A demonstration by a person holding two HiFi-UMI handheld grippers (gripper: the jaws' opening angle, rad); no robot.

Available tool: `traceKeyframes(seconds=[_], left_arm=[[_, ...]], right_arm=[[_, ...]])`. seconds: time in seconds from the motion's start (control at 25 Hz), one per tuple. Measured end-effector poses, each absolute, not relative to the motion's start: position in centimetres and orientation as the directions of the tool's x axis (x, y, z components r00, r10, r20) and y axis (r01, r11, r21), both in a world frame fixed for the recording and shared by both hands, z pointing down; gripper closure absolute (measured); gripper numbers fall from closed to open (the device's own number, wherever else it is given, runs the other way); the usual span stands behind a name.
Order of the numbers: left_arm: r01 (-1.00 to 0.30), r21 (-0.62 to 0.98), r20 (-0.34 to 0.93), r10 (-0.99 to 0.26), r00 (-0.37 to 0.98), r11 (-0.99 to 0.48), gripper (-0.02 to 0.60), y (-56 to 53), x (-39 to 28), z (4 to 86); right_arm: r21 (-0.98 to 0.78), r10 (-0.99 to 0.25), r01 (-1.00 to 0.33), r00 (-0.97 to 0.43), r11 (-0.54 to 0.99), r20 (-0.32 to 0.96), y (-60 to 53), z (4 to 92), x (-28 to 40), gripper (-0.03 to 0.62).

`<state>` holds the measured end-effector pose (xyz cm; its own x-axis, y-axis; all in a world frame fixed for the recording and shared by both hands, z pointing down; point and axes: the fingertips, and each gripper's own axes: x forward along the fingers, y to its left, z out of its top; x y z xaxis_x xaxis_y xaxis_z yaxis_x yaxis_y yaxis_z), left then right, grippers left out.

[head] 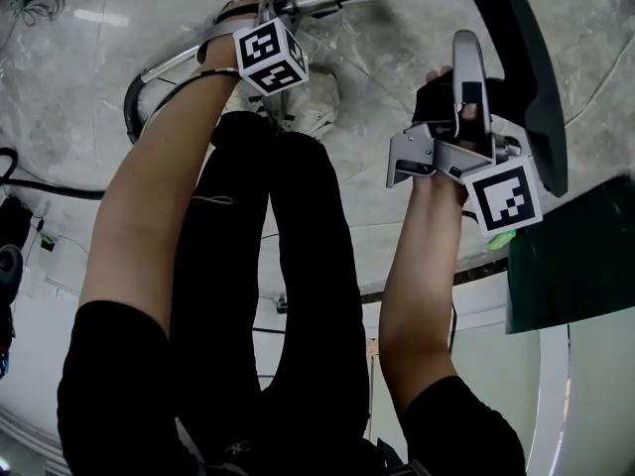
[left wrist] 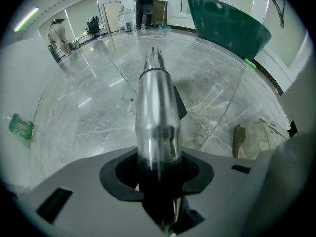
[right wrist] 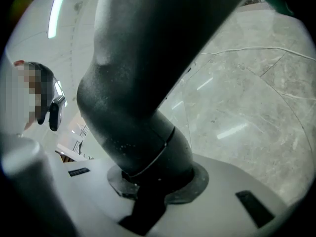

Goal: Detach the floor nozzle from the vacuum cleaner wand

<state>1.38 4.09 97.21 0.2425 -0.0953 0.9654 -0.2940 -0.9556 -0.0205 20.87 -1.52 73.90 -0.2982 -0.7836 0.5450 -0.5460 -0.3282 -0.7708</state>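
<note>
Left gripper view: wand [left wrist: 157,117] between fingers [left wrist: 79,196], gaps both sides.

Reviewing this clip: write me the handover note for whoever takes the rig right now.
Left tool: jaws apart round the silver wand, not clamping it.
Right tool: shut on the black floor nozzle, at its neck.
Done: wand's end shows clear of the nozzle, so they look detached.
Left: probably just laying both parts down.

The chrome wand [left wrist: 157,117] stands between my left fingers [left wrist: 74,196], its narrow end bare. The black floor nozzle [right wrist: 143,83] is apart from it, neck clamped in my right fingers [right wrist: 237,181].
</note>
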Motion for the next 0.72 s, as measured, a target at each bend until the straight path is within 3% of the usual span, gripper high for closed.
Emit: traceKeyframes(seconds=[0.2,0.56,0.72], left_arm=[[-0.338,-0.017,0.967,-0.102,0.235,-0.941,0.42,3.8,0.8,97.1],[-0.271,0.118,0.973,0.056,0.224,-0.955,0.353,5.2,0.1,96.9],[-0.4,0.114,0.961,-0.001,0.277,-0.909,0.36,3.5,-0.5,92.8]], right_arm=[[-0.757,-0.797,-0.601,-0.312,-0.256,0.517,-1.5,72.7,18.9,0.511],[-0.755,-0.792,-0.623,-0.348,-0.204,0.501,-2.7,71.0,17.3,0.511],[-0.75,-0.801,-0.623,-0.321,-0.223,0.505,-3.1,69.4,17.3,0.511]])
